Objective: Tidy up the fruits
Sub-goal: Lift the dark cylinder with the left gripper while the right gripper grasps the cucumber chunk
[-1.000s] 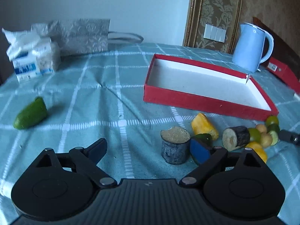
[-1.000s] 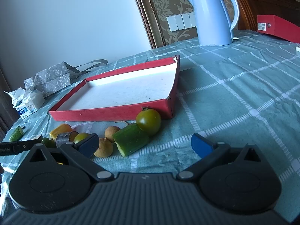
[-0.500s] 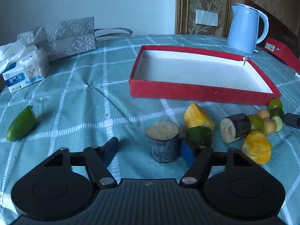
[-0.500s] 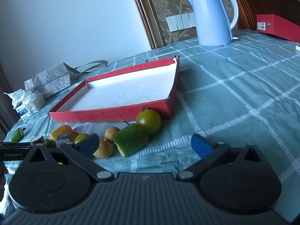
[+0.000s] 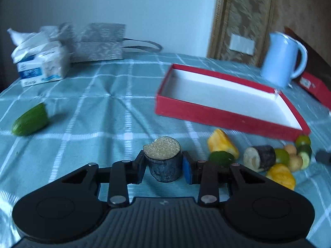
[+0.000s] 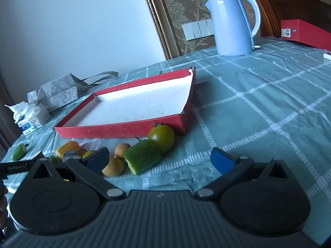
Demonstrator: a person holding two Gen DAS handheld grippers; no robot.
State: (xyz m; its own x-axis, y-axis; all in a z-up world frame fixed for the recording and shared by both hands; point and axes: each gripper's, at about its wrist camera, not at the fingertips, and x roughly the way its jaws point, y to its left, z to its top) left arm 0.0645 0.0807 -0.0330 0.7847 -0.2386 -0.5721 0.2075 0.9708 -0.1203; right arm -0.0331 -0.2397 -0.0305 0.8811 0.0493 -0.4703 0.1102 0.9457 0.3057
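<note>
Barely begun: red tray (image 5: 223,118) empty, left gripper (image 5: 162,168) clamped on the dark sugarcane stub (image 5: 162,161) just above the cloth, right gripper (image 6: 159,161) spread wide and idle, remaining fruit pile (image 6: 142,155) beside the tray unsorted.

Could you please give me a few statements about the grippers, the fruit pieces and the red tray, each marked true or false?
1. The left gripper has its jaws shut on the dark sugarcane piece. True.
2. The red tray already holds several fruits. False: its white floor is bare.
3. The right gripper is holding the green tomato. False: its jaws are wide open and hold nothing.
4. A lone cucumber piece lies far left of the fruit cluster. True.
5. The blue kettle stands inside the tray. False: it stands on the tablecloth beyond it.
</note>
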